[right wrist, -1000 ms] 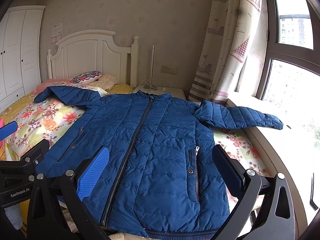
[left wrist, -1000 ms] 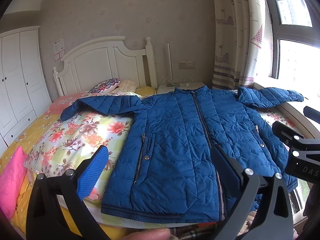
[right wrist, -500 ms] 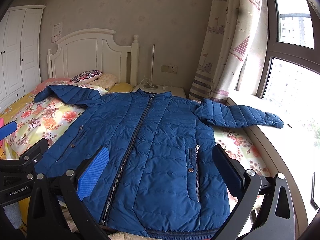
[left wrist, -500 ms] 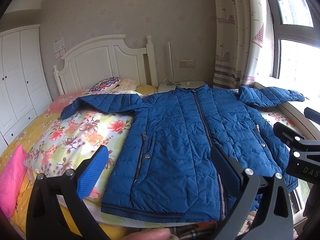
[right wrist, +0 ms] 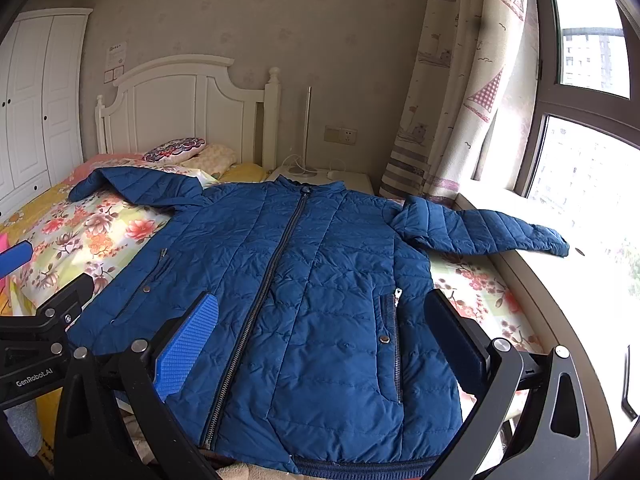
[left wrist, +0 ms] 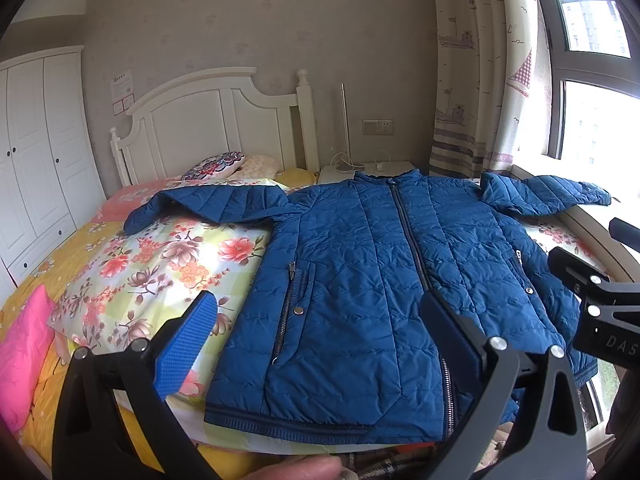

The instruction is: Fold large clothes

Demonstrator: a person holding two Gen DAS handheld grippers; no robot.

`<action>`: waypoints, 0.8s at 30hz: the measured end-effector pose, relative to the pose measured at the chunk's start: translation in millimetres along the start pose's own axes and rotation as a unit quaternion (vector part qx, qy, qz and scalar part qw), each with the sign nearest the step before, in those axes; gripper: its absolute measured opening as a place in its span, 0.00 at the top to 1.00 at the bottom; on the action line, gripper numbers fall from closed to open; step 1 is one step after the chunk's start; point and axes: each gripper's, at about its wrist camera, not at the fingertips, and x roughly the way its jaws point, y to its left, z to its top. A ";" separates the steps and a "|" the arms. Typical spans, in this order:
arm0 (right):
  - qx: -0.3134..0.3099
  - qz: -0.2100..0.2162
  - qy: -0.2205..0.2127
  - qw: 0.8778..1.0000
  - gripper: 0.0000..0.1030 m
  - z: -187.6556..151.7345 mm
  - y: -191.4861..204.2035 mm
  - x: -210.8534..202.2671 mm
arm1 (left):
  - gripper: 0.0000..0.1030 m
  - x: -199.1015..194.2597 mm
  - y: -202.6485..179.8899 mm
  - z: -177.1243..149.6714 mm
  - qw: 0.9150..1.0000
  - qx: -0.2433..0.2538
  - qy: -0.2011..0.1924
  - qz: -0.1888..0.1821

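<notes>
Left wrist view shows the blue quilted jacket (left wrist: pixel 360 280) spread face-up across the bed (left wrist: pixel 140 264), hem at the foot edge, its right corner hidden behind the left hand-held gripper (left wrist: pixel 316 328), spread wide and holding nothing. The right hand-held gripper (right wrist: pixel 320 330) likewise gapes wide above the hem.

"GenRobot.AI" on the left gripper (right wrist: pixel 30 376); "DAS" on the right gripper (left wrist: pixel 616 342).

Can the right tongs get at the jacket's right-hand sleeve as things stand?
Probably yes: the right tongs hang open above the jacket, and the sleeve lies spread toward the window with nothing on or before it.
</notes>
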 end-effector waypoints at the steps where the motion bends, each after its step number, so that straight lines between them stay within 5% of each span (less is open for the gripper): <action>1: -0.001 0.000 0.000 1.000 0.04 0.0 -0.2 -0.2 | 0.02 0.0 0.1 -0.1 1.000 0.000 0.000 0.000; 17: 0.004 0.005 0.042 0.999 0.04 -11.9 -10.9 44.2 | 0.02 42.5 -5.8 -1.8 0.999 -0.001 0.049 0.000; 20: 0.013 0.018 0.051 0.998 0.04 -10.0 -33.0 73.1 | 0.02 80.9 -16.2 3.7 0.997 0.021 0.076 -0.011; 24: 0.077 -0.024 0.082 0.993 0.04 0.8 -102.9 134.4 | 0.02 164.9 -27.8 23.3 0.990 0.051 0.128 -0.016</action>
